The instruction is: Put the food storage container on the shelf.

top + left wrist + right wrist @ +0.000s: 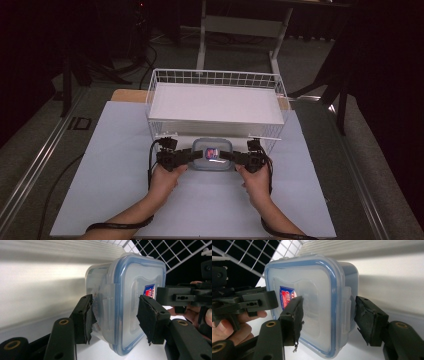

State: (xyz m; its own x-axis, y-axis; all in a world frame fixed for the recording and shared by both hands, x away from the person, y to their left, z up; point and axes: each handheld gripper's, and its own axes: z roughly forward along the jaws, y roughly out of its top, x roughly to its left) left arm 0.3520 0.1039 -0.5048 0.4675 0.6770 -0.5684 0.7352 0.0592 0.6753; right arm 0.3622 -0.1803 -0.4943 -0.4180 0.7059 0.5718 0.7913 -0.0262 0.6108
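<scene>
Two tools are gripping one box (212,154) between them, each clamped on an opposite side. Left tool (115,315) is pinching the box's side wall and lid edge, one pad (88,315) under the base side and the other on the lid near the red-and-blue label (149,291). Right tool (327,317) is doing the same from the far side, its jaws pressing the lid face and the side clip. Seen from the high view, the box is sitting just in front of the wire basket (216,79), close to its near wall, over the white counter (125,190); whether it is resting on the counter or lifted slightly I cannot tell. Judging from this, the grasp is done, while the carry into the basket and the release are remaining.
</scene>
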